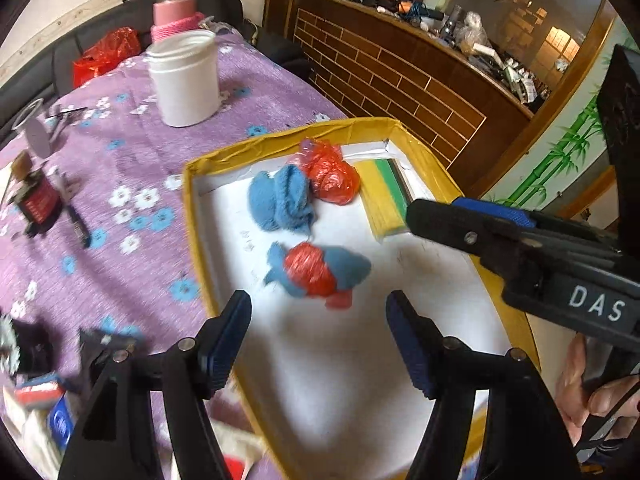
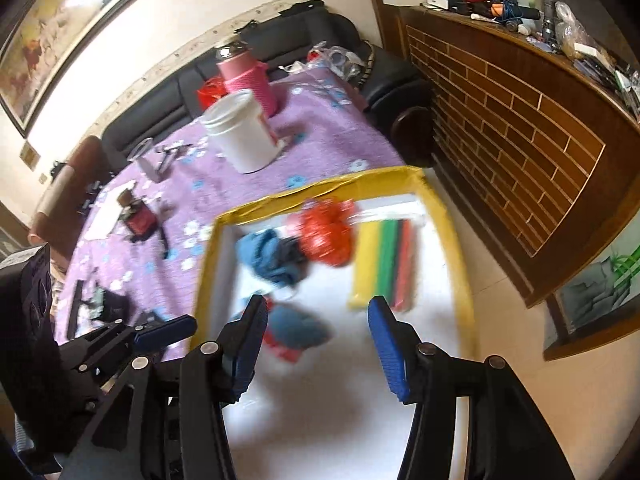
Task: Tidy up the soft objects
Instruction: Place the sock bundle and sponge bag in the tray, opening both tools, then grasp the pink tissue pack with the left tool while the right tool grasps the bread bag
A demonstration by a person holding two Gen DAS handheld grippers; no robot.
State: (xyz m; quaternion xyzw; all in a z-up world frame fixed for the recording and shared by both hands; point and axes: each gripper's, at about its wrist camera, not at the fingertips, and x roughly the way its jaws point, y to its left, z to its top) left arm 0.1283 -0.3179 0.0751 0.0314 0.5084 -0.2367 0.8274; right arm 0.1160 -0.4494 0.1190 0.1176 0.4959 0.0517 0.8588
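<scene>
Tablecloth (image 1: 132,128): purple, printed with white and blue flowers. Tray rim (image 1: 192,216), ahead of the left tongs: yellow, floor white. Bundle (image 1: 316,276) nearest the tongs: blue cloth with red plastic. Beyond it: blue cloth (image 1: 280,200), red bag (image 1: 332,176). Foam sheets (image 2: 384,264): yellow, green, black, red. Jar (image 1: 186,80): white. Flask (image 1: 174,14): pink.

A lived-in home sitting room; a black sofa (image 2: 256,60) runs along the wall at eleven o'clock, a framed painting (image 2: 60,32) hangs above it; a flowered purple tablecloth (image 1: 120,168) covers the table; a cluttered wooden counter (image 2: 520,92) stands at two o'clock.
</scene>
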